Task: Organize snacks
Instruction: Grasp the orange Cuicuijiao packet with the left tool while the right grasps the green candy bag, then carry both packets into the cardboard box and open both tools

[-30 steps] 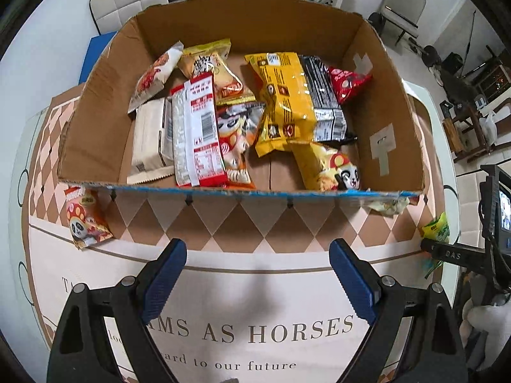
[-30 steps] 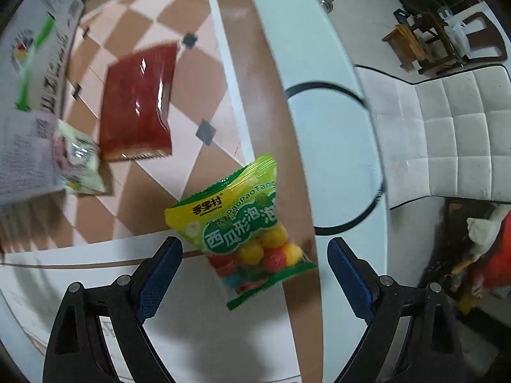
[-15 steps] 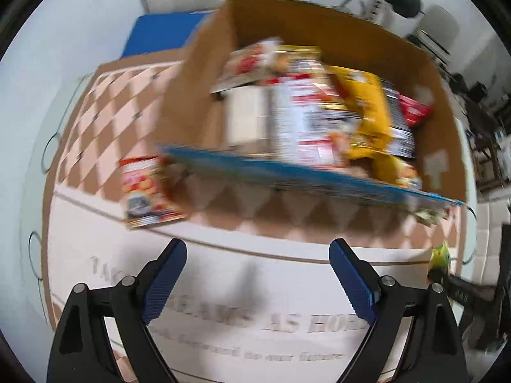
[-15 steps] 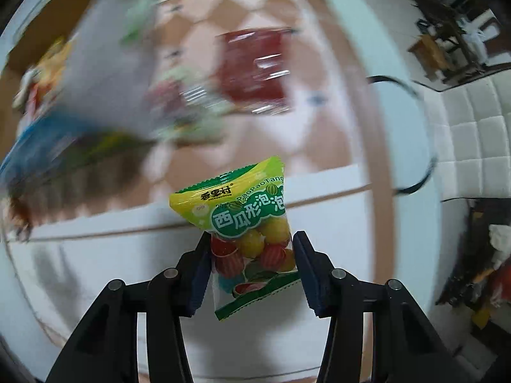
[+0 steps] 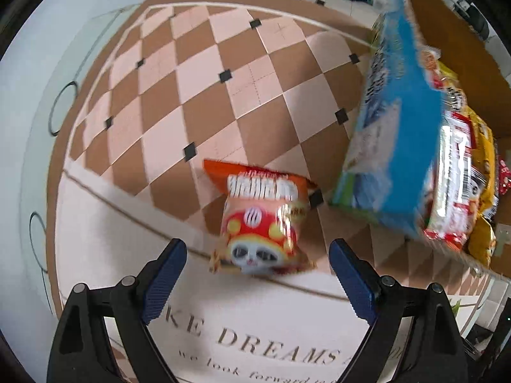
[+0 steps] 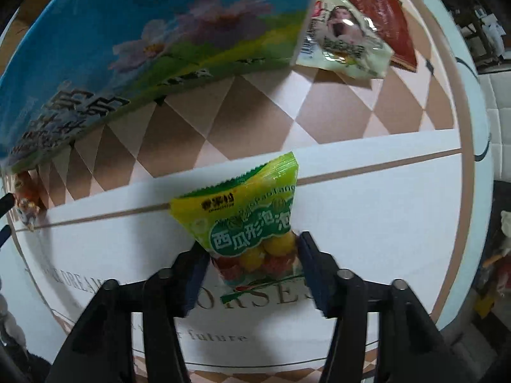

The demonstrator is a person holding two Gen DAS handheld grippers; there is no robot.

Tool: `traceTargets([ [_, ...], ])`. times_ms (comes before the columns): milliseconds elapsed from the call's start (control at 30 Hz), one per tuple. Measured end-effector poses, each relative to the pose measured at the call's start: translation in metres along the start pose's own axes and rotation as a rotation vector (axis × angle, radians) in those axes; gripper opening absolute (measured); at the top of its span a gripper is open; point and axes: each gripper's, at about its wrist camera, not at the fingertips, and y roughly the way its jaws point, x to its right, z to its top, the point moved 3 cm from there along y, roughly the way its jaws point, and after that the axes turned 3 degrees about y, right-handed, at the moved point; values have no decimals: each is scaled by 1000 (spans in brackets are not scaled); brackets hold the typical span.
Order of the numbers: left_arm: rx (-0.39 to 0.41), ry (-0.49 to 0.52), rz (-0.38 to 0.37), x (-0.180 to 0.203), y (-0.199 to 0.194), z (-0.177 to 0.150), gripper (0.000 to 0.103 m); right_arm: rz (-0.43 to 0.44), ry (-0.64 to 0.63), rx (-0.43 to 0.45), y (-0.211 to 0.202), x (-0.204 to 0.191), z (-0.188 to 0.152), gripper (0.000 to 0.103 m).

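The right gripper (image 6: 254, 265) is clamped on the lower part of a green plastic candy bag with coloured balls inside (image 6: 247, 226); its jaws have just been easing wider, yet the pads press on both sides of the bag. The bag stands up out of the jaws, long axis pointing toward the open cardboard box with the blue printed outer wall (image 6: 134, 41), which lies ahead and to the left in the right wrist view.

The left gripper (image 5: 258, 274) hangs with its jaws spread wide and nothing in them, above a red-and-orange foil snack packet with a panda face (image 5: 260, 220). That packet lies on the checked tablecloth (image 5: 179, 102) just ahead of the fingertips, between them (blurred), its long axis running away from the gripper, near the box's corner.
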Motion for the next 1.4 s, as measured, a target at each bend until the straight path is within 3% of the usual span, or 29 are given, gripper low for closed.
traceTargets([
  [167, -53, 44, 7, 3, 28, 9, 91, -20, 3, -16, 6, 0, 14, 69],
  [200, -43, 47, 4, 2, 29, 8, 81, -23, 2, -16, 8, 2, 14, 69],
  [233, -37, 47, 9, 1, 29, 6, 61, -26, -2, -15, 11, 5, 12, 68],
  [333, -40, 46, 1, -1, 29, -4, 53, -27, -11, -1, 15, -6, 16, 66],
  [367, -37, 50, 5, -1, 28, -10, 52, -30, -18, 6, 15, -8, 15, 57],
  [433, -40, 64, 2, 2, 27, -25, 51, -37, -34, 20, 10, -13, 6, 55],
  [833, -104, 207, -92, 81, 8, -159, 51, 52, -65, -89, 26, -4, -54, 54],
  [1033, -139, 273, -66, 102, 24, -179, 51, 46, -69, -101, 31, 1, -68, 54],
  [1400, -152, 309, -27, 122, 58, -175, 51, 66, -72, -139, 29, -11, -60, 61],
])
